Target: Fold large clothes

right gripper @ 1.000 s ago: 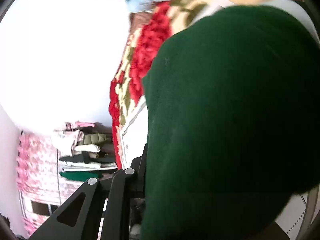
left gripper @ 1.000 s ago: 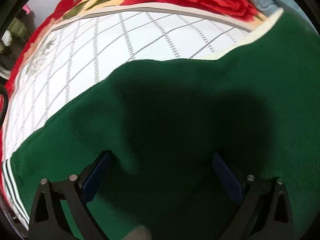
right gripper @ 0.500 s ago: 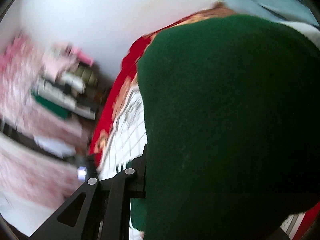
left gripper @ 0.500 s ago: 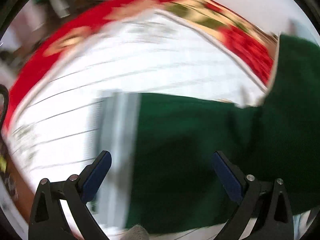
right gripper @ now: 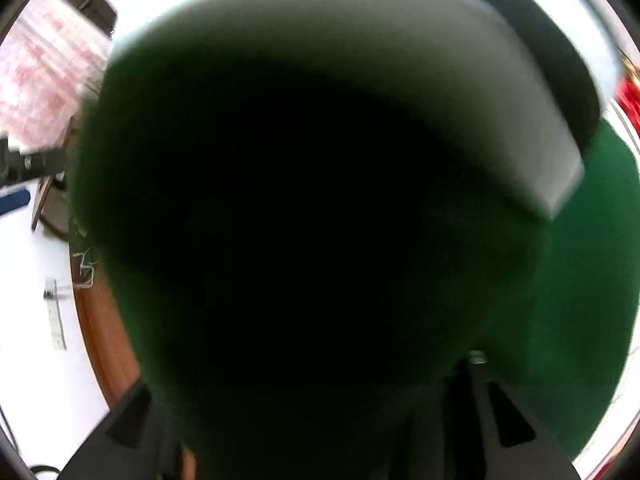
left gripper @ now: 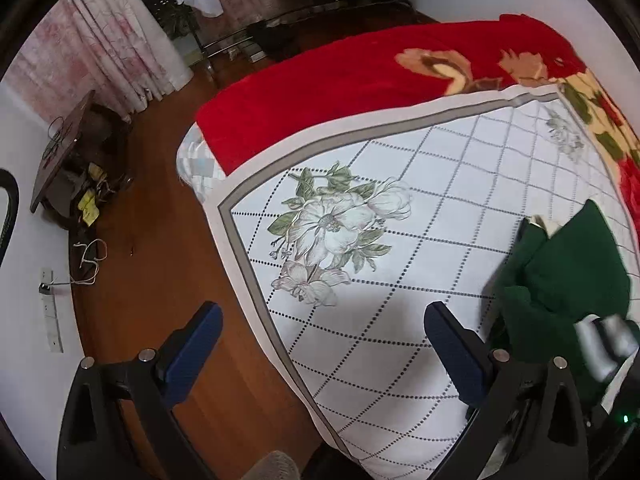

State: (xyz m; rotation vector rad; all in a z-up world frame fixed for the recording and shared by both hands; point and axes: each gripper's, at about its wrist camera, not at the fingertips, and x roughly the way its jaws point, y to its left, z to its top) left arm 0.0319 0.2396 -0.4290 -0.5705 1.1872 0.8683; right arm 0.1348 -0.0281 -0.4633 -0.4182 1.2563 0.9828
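Over the corner of the white quilted floral bedspread (left gripper: 400, 340), the left gripper (left gripper: 320, 344) hung wide open, holding nothing. The dark green fleece garment (left gripper: 560, 280) lay bunched to its right, smothering the right gripper (right gripper: 320, 420); its finger spread could not be told.

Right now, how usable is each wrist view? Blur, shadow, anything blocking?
Left wrist: mostly sharp with fisheye bending at the edges; only the green garment at right is motion-smeared, and a soft shadow lies on the bedspread between the open fingers of the left gripper. Right wrist: nearly useless, the garment drapes over the lens, dark and out of focus; its pale band is smeared.
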